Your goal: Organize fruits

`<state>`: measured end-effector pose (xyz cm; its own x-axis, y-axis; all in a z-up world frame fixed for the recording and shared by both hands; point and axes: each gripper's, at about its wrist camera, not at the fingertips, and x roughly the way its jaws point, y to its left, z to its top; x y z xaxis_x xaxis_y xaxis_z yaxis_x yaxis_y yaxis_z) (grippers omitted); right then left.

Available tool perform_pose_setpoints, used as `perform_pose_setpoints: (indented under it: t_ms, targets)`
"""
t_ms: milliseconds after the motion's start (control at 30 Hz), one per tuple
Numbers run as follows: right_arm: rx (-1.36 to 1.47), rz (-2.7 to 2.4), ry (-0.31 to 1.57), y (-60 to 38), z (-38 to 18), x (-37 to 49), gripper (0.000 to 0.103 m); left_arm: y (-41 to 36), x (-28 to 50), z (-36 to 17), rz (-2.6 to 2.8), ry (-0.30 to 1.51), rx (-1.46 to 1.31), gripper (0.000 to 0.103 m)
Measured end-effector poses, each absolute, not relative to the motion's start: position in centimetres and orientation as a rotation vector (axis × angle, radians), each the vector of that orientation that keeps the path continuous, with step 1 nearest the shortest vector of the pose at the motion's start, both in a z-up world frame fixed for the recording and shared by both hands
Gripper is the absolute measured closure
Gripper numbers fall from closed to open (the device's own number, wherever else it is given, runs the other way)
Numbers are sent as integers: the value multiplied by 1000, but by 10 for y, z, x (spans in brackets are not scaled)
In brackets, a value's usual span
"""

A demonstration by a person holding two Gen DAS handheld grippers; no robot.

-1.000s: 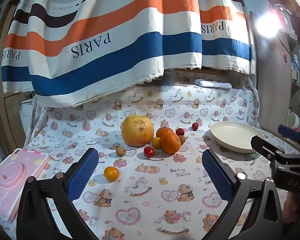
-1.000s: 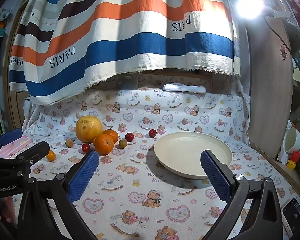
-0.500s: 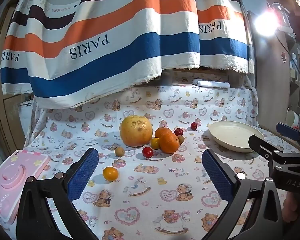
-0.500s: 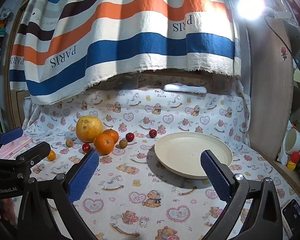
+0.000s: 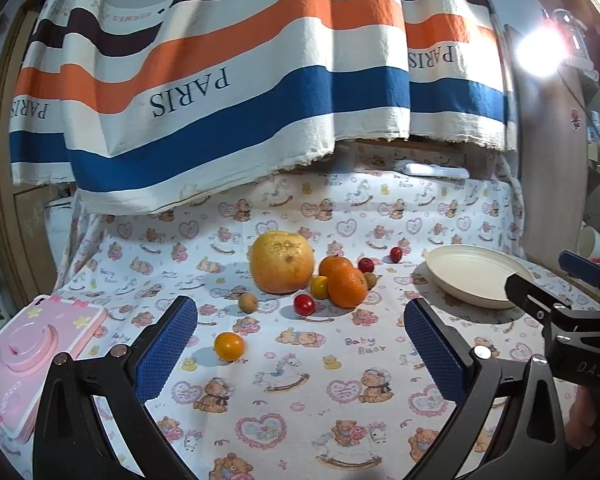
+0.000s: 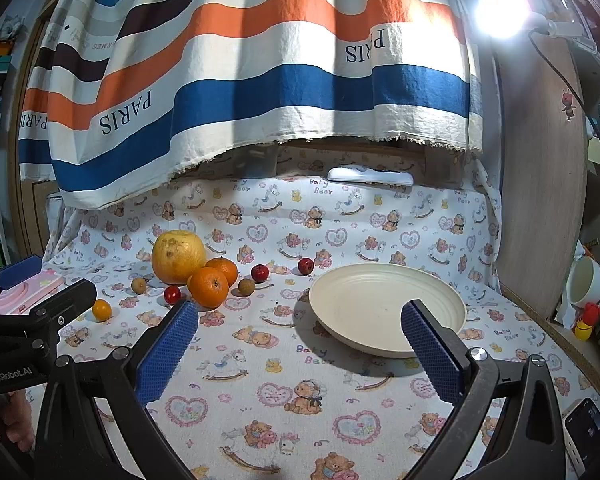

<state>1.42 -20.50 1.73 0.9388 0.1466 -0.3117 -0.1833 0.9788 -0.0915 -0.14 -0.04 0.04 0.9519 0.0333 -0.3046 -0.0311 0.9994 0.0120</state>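
A big yellow pomelo (image 5: 281, 262) (image 6: 179, 256) sits mid-table with two oranges (image 5: 346, 286) (image 6: 209, 286) beside it. Small red, yellow and brown fruits lie around them, and a small orange fruit (image 5: 229, 346) (image 6: 101, 309) sits apart at the front left. An empty cream plate (image 5: 476, 280) (image 6: 386, 306) rests to the right. My left gripper (image 5: 300, 352) hovers open in front of the fruit pile, holding nothing. My right gripper (image 6: 300, 348) is open and empty, its right finger over the plate's near rim.
A pink toy camera (image 5: 32, 360) lies at the table's left edge. A striped cloth (image 5: 240, 80) hangs behind, with a white remote (image 6: 370, 176) under it. A wooden panel (image 6: 540, 200) and a cup (image 6: 584, 280) stand at the right. A phone (image 6: 588, 426) lies front right.
The left gripper has drifted slightly, so the fruits sit a little further left in its view. The right gripper has barely moved. Both stay open.
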Motion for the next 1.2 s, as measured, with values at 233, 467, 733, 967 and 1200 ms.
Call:
perform_pose_setpoints:
  t_ms: [233, 467, 733, 967, 1200]
  targets:
    - [-120, 168, 309, -205, 17, 14, 1, 4, -2, 0, 39, 313, -1, 0]
    - [-120, 169, 309, -205, 17, 14, 1, 1, -3, 0, 15, 312, 8, 0]
    - [-118, 167, 310, -205, 16, 13, 1, -2, -4, 0, -8, 315, 13, 0]
    - [-119, 165, 310, -205, 16, 13, 1, -1, -4, 1, -6, 318, 14, 0]
    - [-116, 153, 310, -204, 16, 13, 1, -1, -4, 1, -8, 317, 13, 0]
